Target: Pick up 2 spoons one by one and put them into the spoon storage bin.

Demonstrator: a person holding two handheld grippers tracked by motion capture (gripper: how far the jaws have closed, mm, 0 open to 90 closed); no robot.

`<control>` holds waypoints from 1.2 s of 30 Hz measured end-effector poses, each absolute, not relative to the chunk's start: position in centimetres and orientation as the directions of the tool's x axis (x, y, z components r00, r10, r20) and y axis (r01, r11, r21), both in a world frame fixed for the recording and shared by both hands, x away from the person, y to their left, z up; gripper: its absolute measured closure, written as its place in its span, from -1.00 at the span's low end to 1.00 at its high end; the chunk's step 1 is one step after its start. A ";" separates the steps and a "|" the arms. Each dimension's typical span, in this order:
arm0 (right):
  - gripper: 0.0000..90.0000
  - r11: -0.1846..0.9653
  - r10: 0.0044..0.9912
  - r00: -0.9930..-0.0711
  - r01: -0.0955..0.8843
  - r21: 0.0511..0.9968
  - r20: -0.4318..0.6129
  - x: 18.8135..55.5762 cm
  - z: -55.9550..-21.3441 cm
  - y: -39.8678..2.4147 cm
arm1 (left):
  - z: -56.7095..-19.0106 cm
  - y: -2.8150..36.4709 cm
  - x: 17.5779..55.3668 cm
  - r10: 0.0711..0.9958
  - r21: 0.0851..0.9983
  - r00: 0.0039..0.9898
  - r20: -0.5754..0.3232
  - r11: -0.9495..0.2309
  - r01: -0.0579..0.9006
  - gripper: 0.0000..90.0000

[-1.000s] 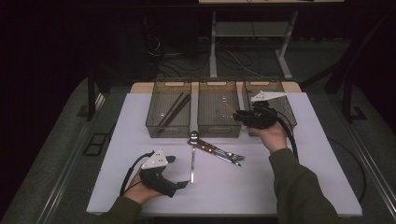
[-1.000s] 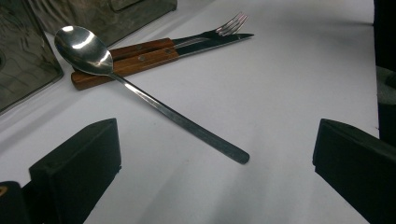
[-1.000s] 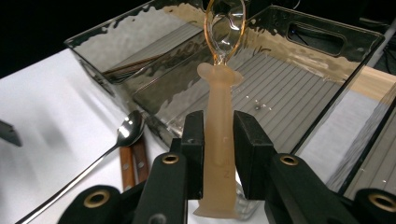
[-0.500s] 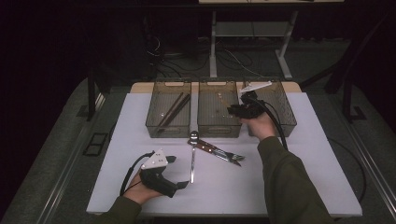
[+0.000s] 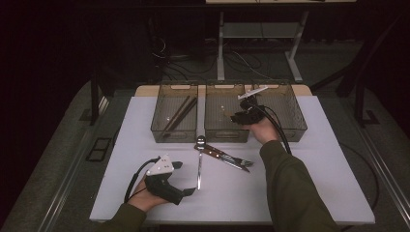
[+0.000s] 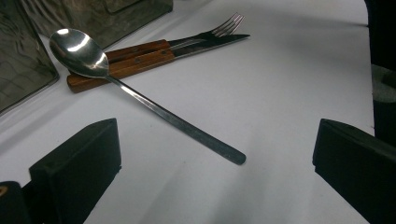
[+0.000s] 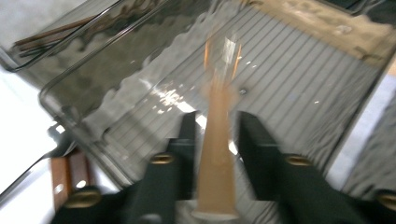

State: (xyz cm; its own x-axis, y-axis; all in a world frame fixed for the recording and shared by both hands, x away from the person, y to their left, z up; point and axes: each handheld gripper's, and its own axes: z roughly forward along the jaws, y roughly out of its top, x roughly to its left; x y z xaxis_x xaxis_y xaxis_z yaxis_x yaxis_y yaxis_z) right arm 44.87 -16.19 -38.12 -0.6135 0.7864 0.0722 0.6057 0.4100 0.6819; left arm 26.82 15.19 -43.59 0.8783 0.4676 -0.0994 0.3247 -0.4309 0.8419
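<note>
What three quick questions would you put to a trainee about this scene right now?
1. True or false: the spoon lies inside a bin.
2. Which bin is the right tool over? A) left B) middle C) right
3. What stands between the right tool's jaws?

Key
1. False. It lies on the table, with its bowl on the wooden handles of the knife and fork.
2. B, the middle bin.
3. A blurred wood-coloured piece. The jaws have just been opening and there are gaps on either side of it.
</note>
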 end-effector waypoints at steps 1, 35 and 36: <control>0.25 0.395 0.797 -0.601 0.603 0.693 0.069 44.9 -38.1 -16.2 | -43.6 15.2 26.8 0.468 0.842 0.878 -0.098 -0.432 0.324 -1.00; -0.59 0.241 0.740 -0.645 0.520 0.819 0.191 37.2 -37.0 -22.1 | -43.7 15.2 26.9 0.479 0.835 0.872 -0.101 -0.436 0.336 -1.00; -0.65 0.240 0.742 -0.642 0.522 0.818 0.192 36.8 -37.1 -22.3 | -43.7 15.2 26.9 0.479 0.835 0.872 -0.101 -0.436 0.336 -1.00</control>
State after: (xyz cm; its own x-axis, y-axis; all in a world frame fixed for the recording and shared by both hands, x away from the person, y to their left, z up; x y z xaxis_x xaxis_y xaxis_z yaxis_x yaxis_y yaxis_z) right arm 36.84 -22.32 -37.10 -0.6418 0.7424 0.1920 0.5223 0.2398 0.8184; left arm 26.87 15.17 -43.75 0.8718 0.4794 -0.1008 0.3363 -0.4361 0.8347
